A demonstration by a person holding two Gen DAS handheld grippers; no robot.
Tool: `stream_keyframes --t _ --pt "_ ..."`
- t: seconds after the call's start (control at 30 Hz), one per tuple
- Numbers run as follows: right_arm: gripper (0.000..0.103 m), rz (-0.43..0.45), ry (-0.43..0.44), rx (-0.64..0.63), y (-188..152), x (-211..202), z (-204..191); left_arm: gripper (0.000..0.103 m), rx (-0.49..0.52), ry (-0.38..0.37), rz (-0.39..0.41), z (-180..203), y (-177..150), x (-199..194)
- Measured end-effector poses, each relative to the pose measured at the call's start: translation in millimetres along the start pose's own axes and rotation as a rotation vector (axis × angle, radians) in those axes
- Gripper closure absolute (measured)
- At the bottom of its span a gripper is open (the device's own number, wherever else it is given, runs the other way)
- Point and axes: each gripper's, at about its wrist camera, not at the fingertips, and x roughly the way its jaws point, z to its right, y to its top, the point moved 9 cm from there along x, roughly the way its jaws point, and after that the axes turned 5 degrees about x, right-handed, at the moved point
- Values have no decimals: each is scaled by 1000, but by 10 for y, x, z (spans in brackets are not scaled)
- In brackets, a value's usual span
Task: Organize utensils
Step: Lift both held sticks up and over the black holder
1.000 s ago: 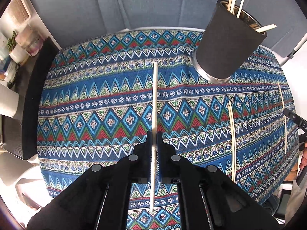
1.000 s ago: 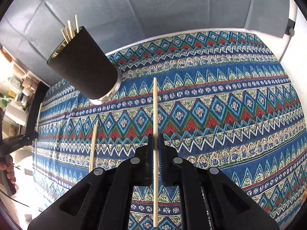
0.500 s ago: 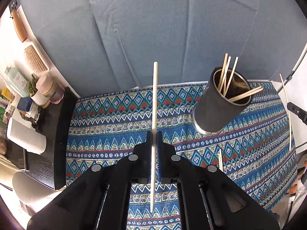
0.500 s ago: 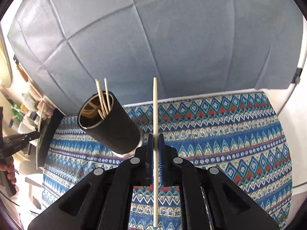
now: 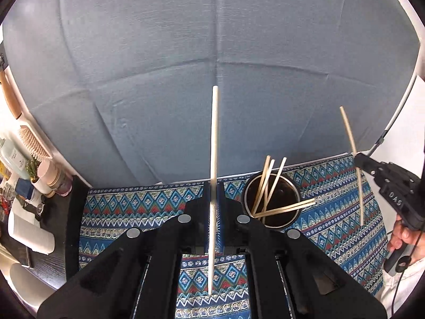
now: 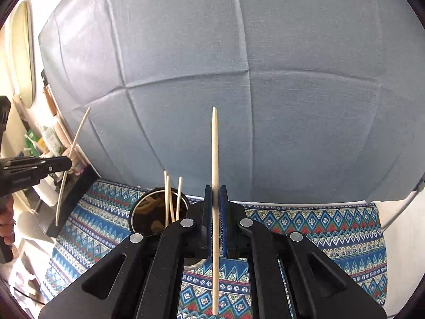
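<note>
Both grippers pinch one chopstick each: left gripper (image 5: pixel 213 204), right gripper (image 6: pixel 215 207). Carry step; next, tip into holder (image 5: pixel 272 202) at two o'clock.

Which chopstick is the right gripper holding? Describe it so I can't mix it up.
Start at the patterned tablecloth, then the black cup of chopsticks. The one clamped in the right gripper is the chopstick standing upright with its pointed tip up, outside the cup.
</note>
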Motion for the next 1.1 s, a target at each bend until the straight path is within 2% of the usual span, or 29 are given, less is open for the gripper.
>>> stream_keyframes --t 0.3,0.43,0.57,0.67,0.77,0.87,0.97,1.1 --pt "98 154 193 63 223 167 -106 98 -32 -127 187 260 291 53" --pt "98 211 295 107 358 201 -121 98 -61 -202 182 322 301 236" --pt "98 262 352 91 451 245 -207 98 -84 -246 196 321 298 410" --pt "98 266 377 62 459 361 -300 98 -107 -259 223 298 311 502" --pt "98 252 395 39 430 483 -368 98 -115 -305 220 329 307 608" --pt "98 243 409 28 387 588 -376 98 -105 -321 262 355 327 646" --pt "98 234 443 47 346 689 -393 98 -94 -320 289 387 320 714" --pt "98 216 439 47 286 880 -485 98 -77 -322 301 428 271 811"
